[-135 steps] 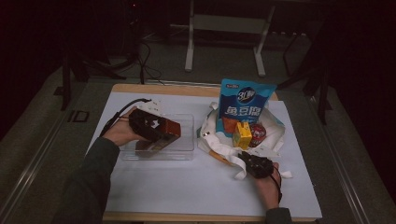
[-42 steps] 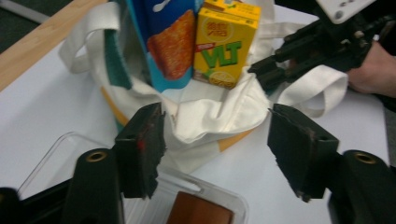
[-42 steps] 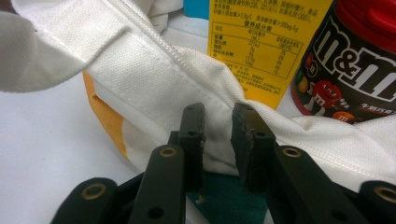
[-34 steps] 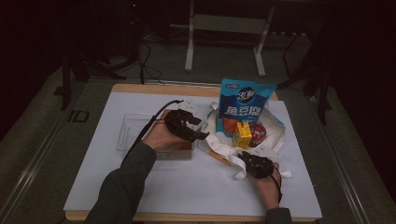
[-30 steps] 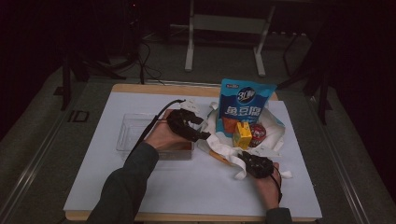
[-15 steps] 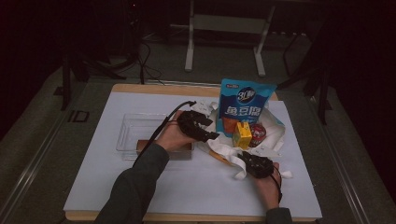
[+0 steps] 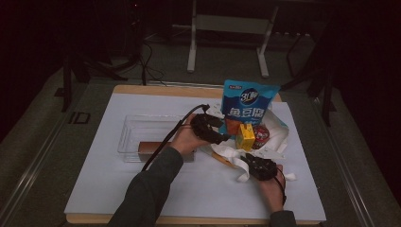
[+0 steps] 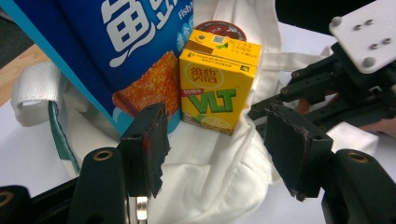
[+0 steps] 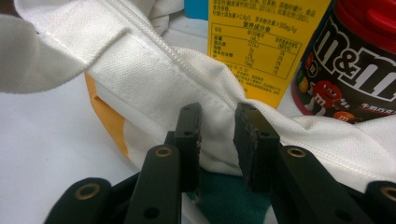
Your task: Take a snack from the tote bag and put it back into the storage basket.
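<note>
Two grippers at white bag (image 7: pixel 265 146). Clear tray (image 7: pixel 130 137) left on table (image 7: pixel 94 189). Left gripper (image 7: pixel 222 137) released, jaws just narrowed, nothing between them, facing yellow carton (image 8: pixel 219 88) in bag. Right gripper (image 9: pixel 217 140) clenched on bag rim.

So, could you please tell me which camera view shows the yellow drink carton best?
The left gripper view: the yellow drink carton stands whole, front and top readable, beside the blue snack bag. The right gripper view shows part of its label side; the high view shows it small.
</note>
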### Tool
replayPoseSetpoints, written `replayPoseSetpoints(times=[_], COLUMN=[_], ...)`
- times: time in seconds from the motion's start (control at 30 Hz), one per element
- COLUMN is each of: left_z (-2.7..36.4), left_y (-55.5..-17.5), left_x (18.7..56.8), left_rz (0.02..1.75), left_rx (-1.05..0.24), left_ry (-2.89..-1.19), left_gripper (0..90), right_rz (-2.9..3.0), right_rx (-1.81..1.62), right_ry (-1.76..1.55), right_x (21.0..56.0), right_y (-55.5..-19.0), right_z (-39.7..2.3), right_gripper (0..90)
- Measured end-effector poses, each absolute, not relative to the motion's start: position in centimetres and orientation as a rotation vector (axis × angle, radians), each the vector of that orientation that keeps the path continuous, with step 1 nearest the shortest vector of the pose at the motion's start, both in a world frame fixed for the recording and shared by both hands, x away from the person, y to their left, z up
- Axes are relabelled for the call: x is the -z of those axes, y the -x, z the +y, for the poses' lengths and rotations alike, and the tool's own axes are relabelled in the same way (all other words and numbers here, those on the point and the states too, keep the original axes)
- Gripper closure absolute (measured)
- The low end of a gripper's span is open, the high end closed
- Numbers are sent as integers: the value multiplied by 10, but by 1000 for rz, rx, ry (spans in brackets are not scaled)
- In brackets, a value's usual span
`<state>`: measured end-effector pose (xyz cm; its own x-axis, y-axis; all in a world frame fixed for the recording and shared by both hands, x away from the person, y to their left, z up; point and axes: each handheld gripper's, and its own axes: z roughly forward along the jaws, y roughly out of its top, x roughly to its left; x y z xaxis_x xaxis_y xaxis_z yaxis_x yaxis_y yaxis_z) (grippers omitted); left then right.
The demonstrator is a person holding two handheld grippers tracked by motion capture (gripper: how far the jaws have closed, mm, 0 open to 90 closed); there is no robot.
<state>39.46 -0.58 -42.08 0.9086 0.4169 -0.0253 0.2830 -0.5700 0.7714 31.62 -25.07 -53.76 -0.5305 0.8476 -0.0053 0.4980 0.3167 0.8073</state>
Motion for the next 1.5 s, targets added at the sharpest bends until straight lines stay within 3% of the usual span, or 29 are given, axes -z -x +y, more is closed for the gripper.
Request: replayPoseSetpoints(times=[1.0,1.5], left_z=[-40,-65], left_y=[-409,-421], left_x=[441,446], left_rz=[467,434], left_rx=[-191,-165], left_ry=[-2220,-2252], left_gripper=[368,230], right_rz=[2195,2192], right_rx=[-1150,-1151], right_ry=[-1209,-1212], right_x=[537,537], right_y=[-314,-314], right_z=[-260,-260], right_gripper=[627,623])
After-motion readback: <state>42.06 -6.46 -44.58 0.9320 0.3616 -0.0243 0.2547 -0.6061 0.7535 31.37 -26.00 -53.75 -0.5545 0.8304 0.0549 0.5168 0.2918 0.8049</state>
